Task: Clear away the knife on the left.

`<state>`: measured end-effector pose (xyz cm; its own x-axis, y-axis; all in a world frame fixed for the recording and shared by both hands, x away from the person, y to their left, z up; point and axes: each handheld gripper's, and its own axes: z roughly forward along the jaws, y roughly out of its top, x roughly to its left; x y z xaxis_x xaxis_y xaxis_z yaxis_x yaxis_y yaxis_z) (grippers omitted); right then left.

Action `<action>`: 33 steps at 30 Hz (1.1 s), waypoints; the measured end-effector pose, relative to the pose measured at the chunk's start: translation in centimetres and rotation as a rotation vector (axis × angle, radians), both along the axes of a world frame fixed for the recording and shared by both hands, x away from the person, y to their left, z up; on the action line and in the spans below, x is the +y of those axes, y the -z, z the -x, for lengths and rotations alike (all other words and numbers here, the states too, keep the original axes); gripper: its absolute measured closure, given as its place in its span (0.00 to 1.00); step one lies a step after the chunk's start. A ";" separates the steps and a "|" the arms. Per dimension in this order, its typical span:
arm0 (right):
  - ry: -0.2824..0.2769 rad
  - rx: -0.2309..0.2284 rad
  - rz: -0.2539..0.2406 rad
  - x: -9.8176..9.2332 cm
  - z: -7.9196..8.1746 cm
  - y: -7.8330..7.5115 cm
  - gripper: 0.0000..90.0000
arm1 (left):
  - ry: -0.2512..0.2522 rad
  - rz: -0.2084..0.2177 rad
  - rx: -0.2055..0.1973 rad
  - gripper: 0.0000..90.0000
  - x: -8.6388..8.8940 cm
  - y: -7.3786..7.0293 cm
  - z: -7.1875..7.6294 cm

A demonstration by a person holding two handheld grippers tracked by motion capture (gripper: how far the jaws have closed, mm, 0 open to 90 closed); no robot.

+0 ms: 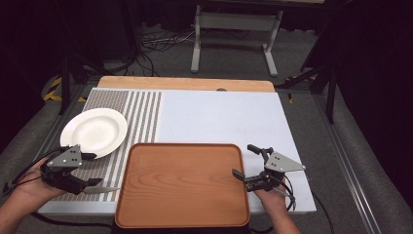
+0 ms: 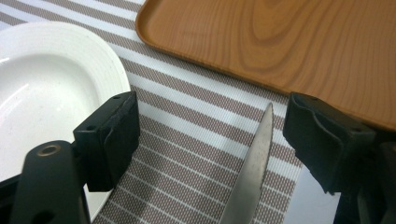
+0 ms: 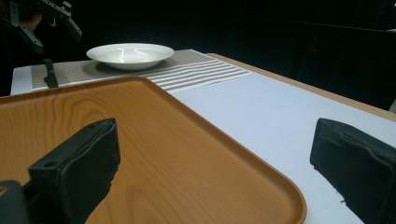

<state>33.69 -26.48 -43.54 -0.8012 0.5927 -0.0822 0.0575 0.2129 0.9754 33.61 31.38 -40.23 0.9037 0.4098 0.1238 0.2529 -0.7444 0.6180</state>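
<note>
A table knife (image 1: 103, 189) lies on the striped placemat (image 1: 142, 111) left of the wooden tray (image 1: 182, 183). Its blade (image 2: 252, 172) runs up between the jaws of my left gripper (image 2: 212, 109), nearer the right pad, and neither pad touches it. My left gripper (image 1: 92, 169) is open, hovering low between the knife and the white plate (image 1: 95, 131). My right gripper (image 1: 243, 161) stands open at the tray's right edge, one jaw over the tray (image 3: 93, 121) and the other over the white table (image 3: 261, 107), with nothing between them.
The empty white plate (image 2: 42, 84) sits on the placemat just left of my left jaw. The tray's raised rim (image 2: 196, 56) lies close ahead of the knife tip. A metal stand (image 1: 234, 34) and cables lie on the floor beyond the table.
</note>
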 end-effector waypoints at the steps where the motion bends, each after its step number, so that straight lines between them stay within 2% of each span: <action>1: -0.001 0.001 -0.001 0.0 0.0 0.0 0.02 | 0.003 -0.002 0.008 0.23 0.1 0.0 0.0; 10: -0.002 -0.001 -0.006 -0.1 0.0 -0.1 0.02 | 0.030 -0.065 0.067 0.25 0.6 0.3 -0.5; 14: -0.004 -0.002 -0.005 -0.1 0.1 -0.1 0.02 | 0.046 -0.096 0.108 0.26 0.9 0.4 -0.9; 23: -0.006 -0.002 -0.006 -0.1 0.1 -0.1 0.02 | 0.086 -0.178 0.155 0.29 1.7 0.7 -0.9; 28: -0.007 -0.003 -0.008 -0.2 0.1 -0.1 0.02 | 0.115 -0.203 0.160 0.30 2.2 1.1 -0.9; 33: -0.004 -0.004 -0.010 -0.2 0.1 -0.1 0.02 | 0.133 -0.241 0.182 0.33 2.5 1.5 -1.1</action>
